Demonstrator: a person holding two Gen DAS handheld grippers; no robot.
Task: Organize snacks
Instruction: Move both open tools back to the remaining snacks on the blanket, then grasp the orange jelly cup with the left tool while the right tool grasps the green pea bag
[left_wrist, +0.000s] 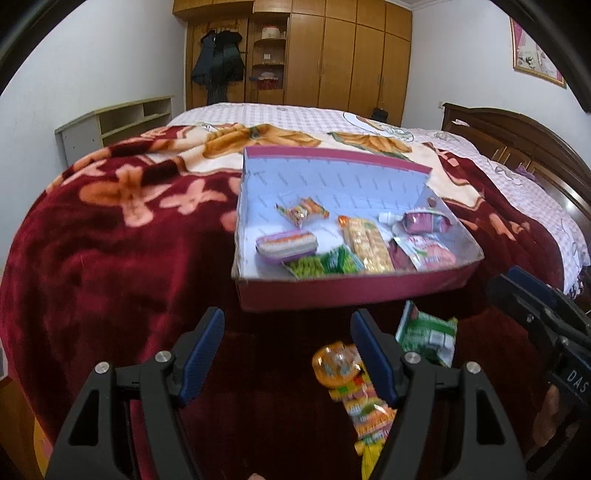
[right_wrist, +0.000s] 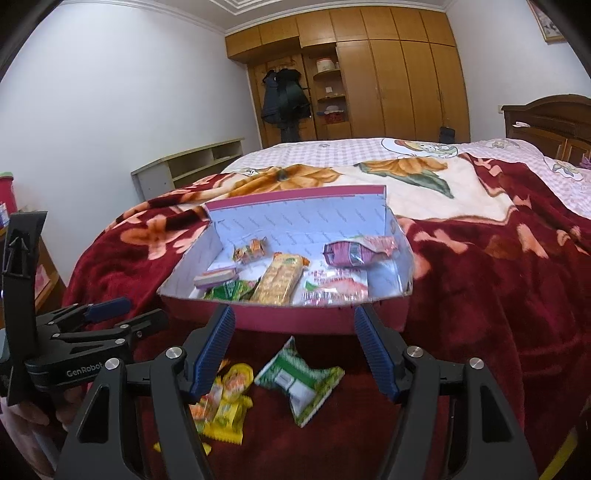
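A shallow pink box (left_wrist: 332, 293) (right_wrist: 295, 319) with a white lining lies on the red blanket and holds several snack packets, among them a golden cracker pack (left_wrist: 367, 243) (right_wrist: 279, 280). On the blanket in front of the box lie a green packet (left_wrist: 428, 336) (right_wrist: 301, 380) and a yellow-orange packet (left_wrist: 351, 384) (right_wrist: 231, 397). My left gripper (left_wrist: 290, 350) (right_wrist: 144, 310) is open and empty, left of the yellow packet. My right gripper (right_wrist: 295, 347) (left_wrist: 502, 282) hangs open above the green packet, with nothing between its pads.
The red flowered blanket (left_wrist: 110, 240) covers the near end of a bed with a checked sheet (right_wrist: 351, 151). A dark headboard (left_wrist: 517, 140) stands at the right, a low shelf unit (left_wrist: 118, 122) by the left wall, and a wooden wardrobe (right_wrist: 388, 81) behind.
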